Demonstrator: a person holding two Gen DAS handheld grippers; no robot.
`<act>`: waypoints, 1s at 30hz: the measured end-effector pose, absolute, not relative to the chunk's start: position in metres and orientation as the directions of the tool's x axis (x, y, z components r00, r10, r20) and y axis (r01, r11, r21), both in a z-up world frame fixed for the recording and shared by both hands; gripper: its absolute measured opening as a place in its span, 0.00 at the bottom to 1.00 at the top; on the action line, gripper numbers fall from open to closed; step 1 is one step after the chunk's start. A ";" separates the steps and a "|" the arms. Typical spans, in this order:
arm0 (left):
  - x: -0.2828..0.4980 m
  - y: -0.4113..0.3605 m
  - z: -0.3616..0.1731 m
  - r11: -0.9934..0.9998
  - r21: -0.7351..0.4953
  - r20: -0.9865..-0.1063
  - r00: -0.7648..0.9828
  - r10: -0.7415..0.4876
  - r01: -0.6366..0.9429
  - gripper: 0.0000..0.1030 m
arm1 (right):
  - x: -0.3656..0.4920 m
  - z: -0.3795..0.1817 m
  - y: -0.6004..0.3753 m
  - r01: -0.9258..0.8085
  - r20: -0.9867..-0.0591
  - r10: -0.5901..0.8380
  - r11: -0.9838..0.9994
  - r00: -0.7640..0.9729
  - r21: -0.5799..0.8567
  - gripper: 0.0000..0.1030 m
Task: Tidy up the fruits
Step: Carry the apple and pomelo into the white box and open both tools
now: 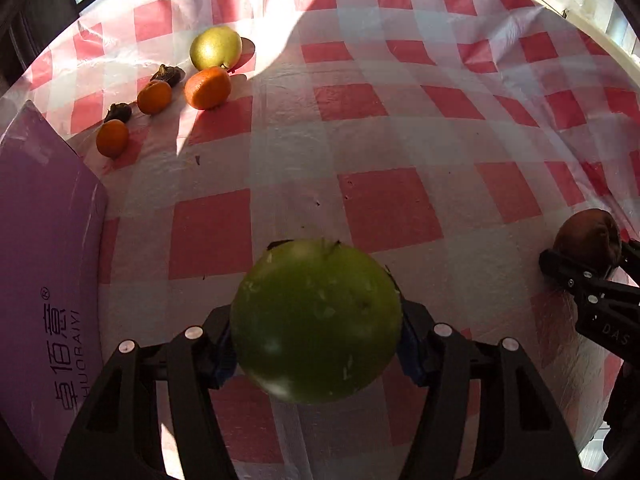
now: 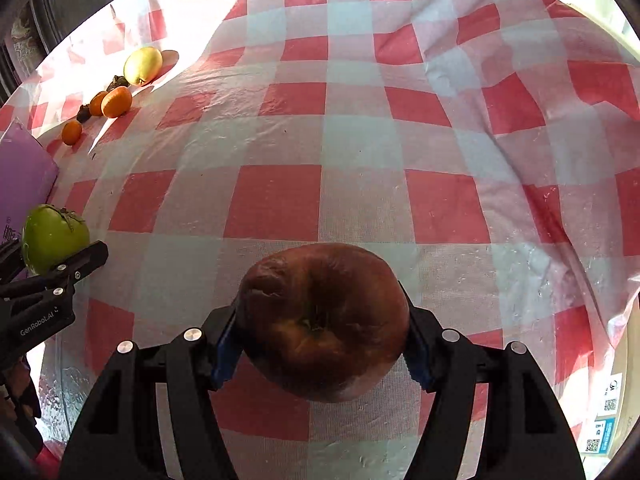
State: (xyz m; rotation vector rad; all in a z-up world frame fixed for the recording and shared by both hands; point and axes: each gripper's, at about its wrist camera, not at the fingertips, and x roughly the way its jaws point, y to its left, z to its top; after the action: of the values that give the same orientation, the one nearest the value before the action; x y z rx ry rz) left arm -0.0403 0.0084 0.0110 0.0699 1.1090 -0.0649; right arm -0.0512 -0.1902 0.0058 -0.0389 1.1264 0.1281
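Note:
My left gripper (image 1: pixel 316 320) is shut on a round green fruit (image 1: pixel 316 320) and holds it over the red-and-white checked tablecloth (image 1: pixel 384 208). My right gripper (image 2: pixel 324 320) is shut on a dark brown-red fruit (image 2: pixel 324 320). Each gripper shows in the other's view: the left with the green fruit (image 2: pixel 54 236) at the left edge, the right with the brown fruit (image 1: pixel 586 234) at the right edge. At the far left lie a yellow pear (image 1: pixel 216 48), three oranges (image 1: pixel 208 88) and two dark shrivelled fruits (image 1: pixel 166 74).
A purple box (image 1: pixel 44 272) with printed characters stands at the left edge of the table, also in the right wrist view (image 2: pixel 24 168). A carton with QR labels (image 2: pixel 608 420) sits at the lower right. Strong sunlight falls across the far side.

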 end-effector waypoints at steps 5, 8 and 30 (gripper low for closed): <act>-0.056 0.026 0.015 0.986 -0.058 -0.907 0.403 -0.118 0.158 0.60 | -0.067 0.010 -0.186 -0.035 -0.915 0.058 0.998 0.399 0.048 0.63; -0.065 0.033 0.024 0.973 -0.103 -0.900 0.398 -0.180 0.207 0.60 | -0.079 0.016 -0.179 0.004 -0.916 0.071 0.997 0.396 0.080 0.63; -0.055 0.130 0.159 0.906 -0.366 -0.681 0.603 -0.416 0.212 0.61 | -0.097 0.080 -0.082 -0.021 -0.869 0.187 0.980 0.457 0.199 0.63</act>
State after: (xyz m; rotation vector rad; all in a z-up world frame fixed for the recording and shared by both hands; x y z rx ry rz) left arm -0.0548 0.1295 0.1594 -0.2592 0.8500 -0.3680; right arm -0.0968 -0.0825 0.0802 0.1686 1.0897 0.1288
